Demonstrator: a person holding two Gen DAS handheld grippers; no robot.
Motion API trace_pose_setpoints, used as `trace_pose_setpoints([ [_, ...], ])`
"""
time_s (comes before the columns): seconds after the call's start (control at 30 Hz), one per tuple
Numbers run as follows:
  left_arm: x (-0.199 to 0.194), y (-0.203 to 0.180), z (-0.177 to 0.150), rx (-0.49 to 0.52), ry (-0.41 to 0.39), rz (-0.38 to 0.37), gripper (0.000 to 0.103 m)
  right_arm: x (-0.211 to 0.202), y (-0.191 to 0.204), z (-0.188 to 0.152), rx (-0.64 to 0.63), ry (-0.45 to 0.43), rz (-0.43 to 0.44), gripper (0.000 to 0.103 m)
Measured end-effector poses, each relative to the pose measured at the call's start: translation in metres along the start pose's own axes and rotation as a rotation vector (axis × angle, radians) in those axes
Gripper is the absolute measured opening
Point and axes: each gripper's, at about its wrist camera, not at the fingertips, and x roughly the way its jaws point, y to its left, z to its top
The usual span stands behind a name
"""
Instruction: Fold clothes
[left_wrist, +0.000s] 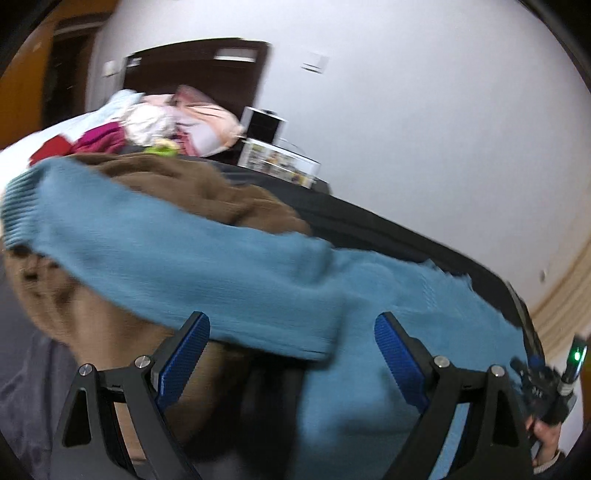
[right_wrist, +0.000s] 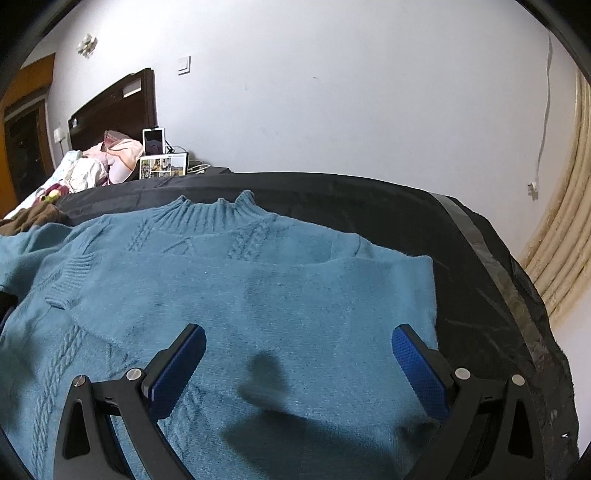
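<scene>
Right wrist: sweater (right_wrist: 258, 295) edge near black cover (right_wrist: 480, 258) edge.

headboard (right_wrist: 114, 107) | photo frame (right_wrist: 163, 166) | wall switch (right_wrist: 184, 65) | curtain (right_wrist: 565, 229) | pink pillow (right_wrist: 122, 151)

A work surface covered with a black cloth (right_wrist: 369, 206) is seen below and ahead of both grippers. A blue cable-knit sweater (right_wrist: 258, 295) is spread flat on it directly beneath the right gripper (right_wrist: 299, 347), collar farthest away. A brown garment (left_wrist: 192, 188) is heaped beyond the left gripper (left_wrist: 291, 332), partly under a blue sleeve.
</scene>
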Motion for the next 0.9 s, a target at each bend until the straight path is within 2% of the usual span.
trace_pose_setpoints([
  [0.23,-0.024,0.097,0.013,-0.232,-0.047,0.061,0.093,0.001,-0.001,0.001,-0.003,0.005,-0.003,0.102],
  [0.3,-0.029,0.121,0.016,-0.297,-0.069,0.057,0.093,0.001,-0.001,0.0,0.0,0.008,-0.005,0.102],
  [0.43,-0.036,0.167,0.019,-0.438,-0.102,0.02,0.093,0.002,-0.003,-0.001,0.008,0.014,-0.008,0.102],
  [0.57,-0.032,0.197,0.017,-0.532,-0.111,-0.016,0.093,0.003,-0.003,0.0,0.01,0.016,-0.007,0.102],
  [0.6,-0.03,0.203,0.016,-0.562,-0.115,-0.048,0.093,0.003,-0.003,0.0,0.01,0.017,-0.007,0.102],
  [0.77,-0.029,0.222,0.019,-0.638,-0.158,-0.175,0.093,0.004,-0.003,-0.001,0.013,0.019,-0.005,0.102],
  [0.9,-0.027,0.23,0.025,-0.657,-0.184,-0.212,0.093,0.004,-0.004,-0.001,0.015,0.02,-0.005,0.102],
])
